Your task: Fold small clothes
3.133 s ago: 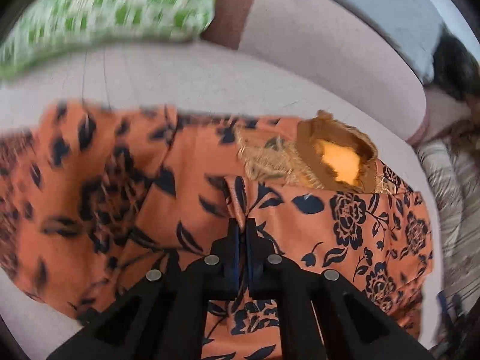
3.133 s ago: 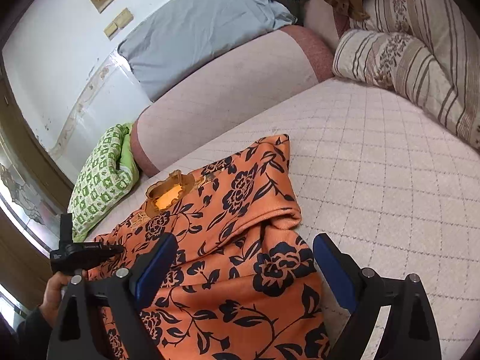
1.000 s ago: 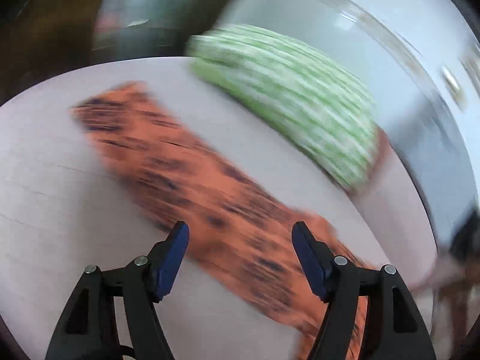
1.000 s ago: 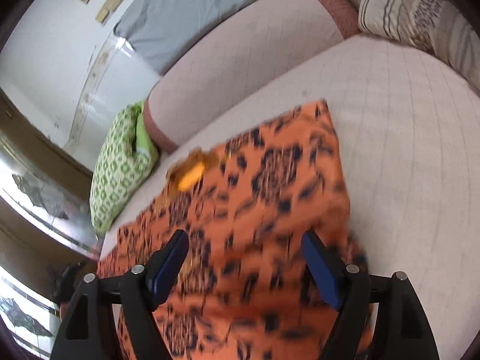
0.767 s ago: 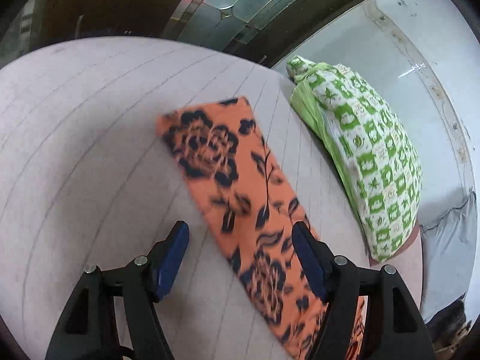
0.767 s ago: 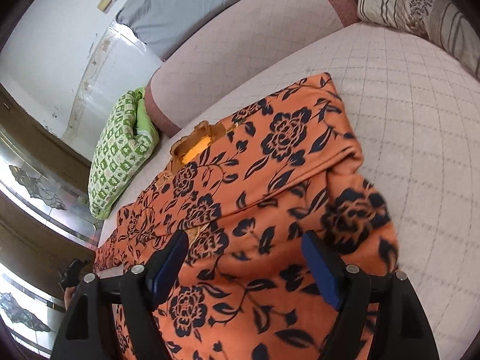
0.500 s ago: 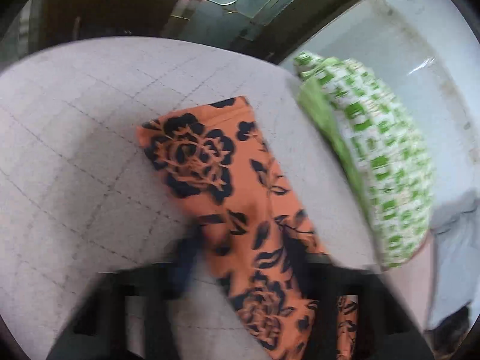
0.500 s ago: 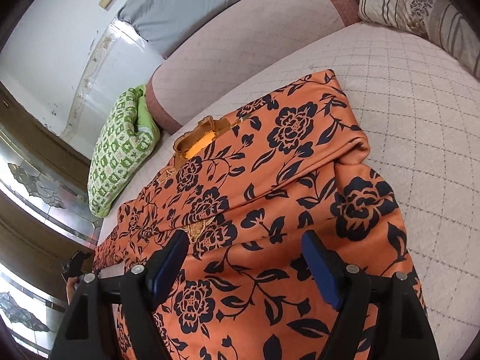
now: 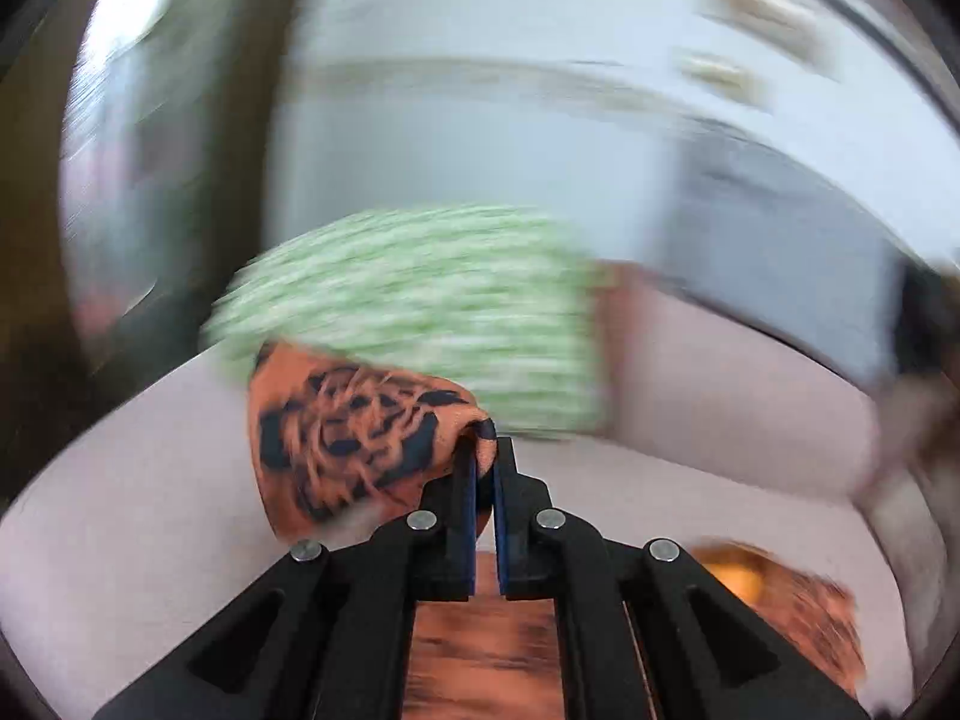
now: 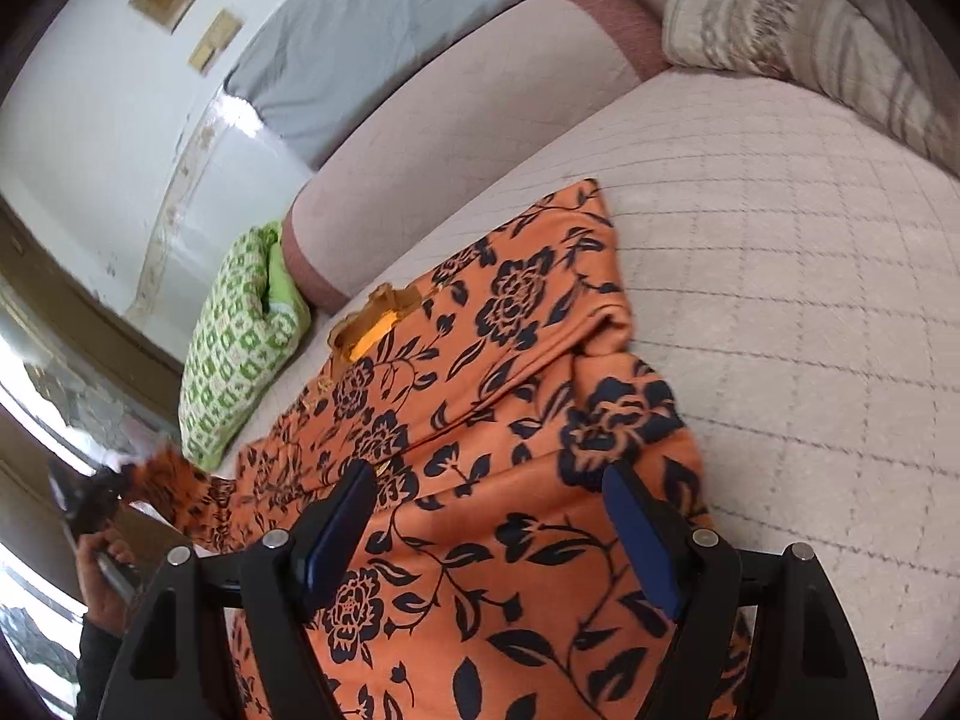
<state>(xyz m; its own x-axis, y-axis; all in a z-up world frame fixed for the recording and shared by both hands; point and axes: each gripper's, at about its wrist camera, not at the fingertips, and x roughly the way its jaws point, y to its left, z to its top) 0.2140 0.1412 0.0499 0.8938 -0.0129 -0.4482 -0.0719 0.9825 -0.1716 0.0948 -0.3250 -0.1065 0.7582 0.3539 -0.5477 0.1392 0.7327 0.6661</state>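
An orange garment with dark blue flowers lies spread on the quilted bed, its yellow-lined neck toward the headboard. My left gripper is shut on the end of its sleeve and holds it lifted off the bed; it also shows at the far left of the right wrist view, with the sleeve end bunched in it. My right gripper is open and empty, hovering just above the garment's lower body. The left wrist view is blurred.
A green patterned pillow lies at the head of the bed left of the garment. A padded pink headboard with a grey cloth runs behind. Striped pillows sit at the far right. The quilted bed stretches right.
My left gripper was open over the flat sleeve; it has now shut on the sleeve end and lifted it. My right gripper stayed open and moved little.
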